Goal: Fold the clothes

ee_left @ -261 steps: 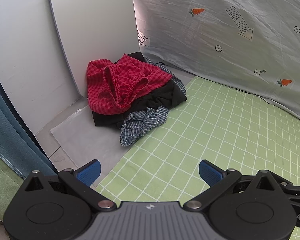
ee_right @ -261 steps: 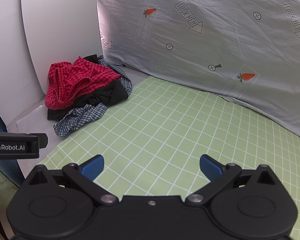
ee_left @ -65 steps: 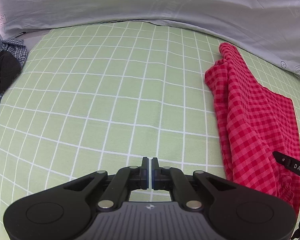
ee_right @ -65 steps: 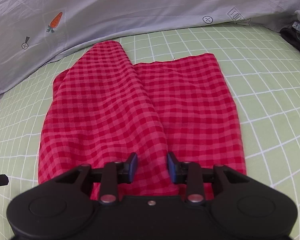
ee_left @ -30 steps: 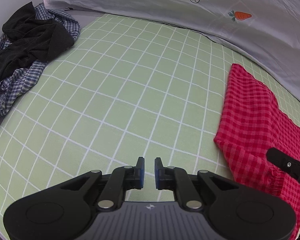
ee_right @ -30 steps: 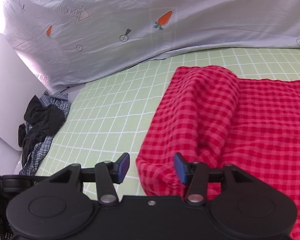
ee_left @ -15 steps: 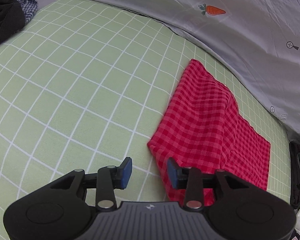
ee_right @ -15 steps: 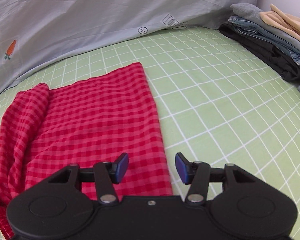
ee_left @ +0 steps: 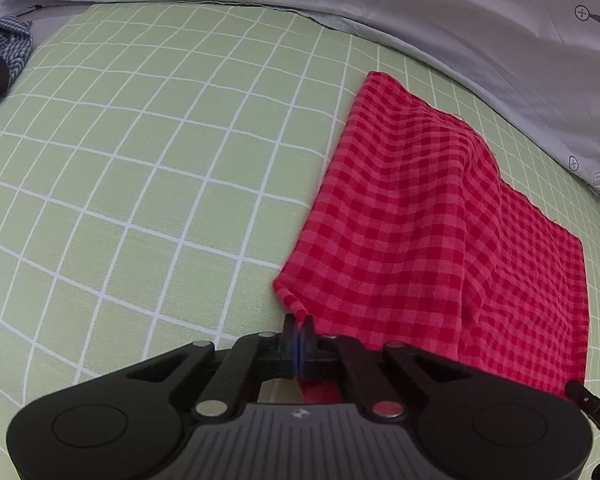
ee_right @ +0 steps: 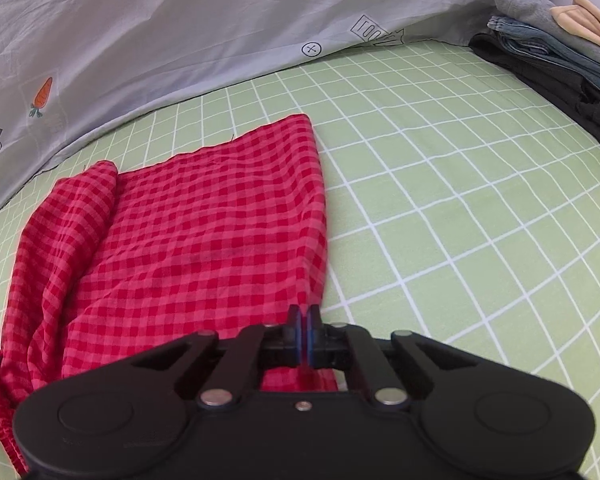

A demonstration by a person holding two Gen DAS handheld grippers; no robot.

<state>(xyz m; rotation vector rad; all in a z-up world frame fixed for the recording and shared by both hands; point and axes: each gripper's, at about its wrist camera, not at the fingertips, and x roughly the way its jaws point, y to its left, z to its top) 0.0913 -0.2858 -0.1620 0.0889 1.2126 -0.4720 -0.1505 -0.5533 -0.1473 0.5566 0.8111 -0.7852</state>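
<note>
**Red checked garment now pinched at both near corners**

Red gingham cloth (ee_left: pixel 440 220) lies on the green grid sheet (ee_left: pixel 140 160). Half a second ago both tools stood apart; now the left tool (ee_left: pixel 299 326) and right tool (ee_right: pixel 303 316) clamp its near hem, ready to lift and fold. Only the right view shows the folded stack (ee_right: pixel 560 52), upper right; only the left shows the unfolded pile (ee_left: pixel 0 52), upper left.

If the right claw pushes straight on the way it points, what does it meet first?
The red checked cloth itself: the right claw is already shut on its near edge, so going on would bunch the fabric against the green grid sheet underneath. Nothing else seems to lie in line.
</note>
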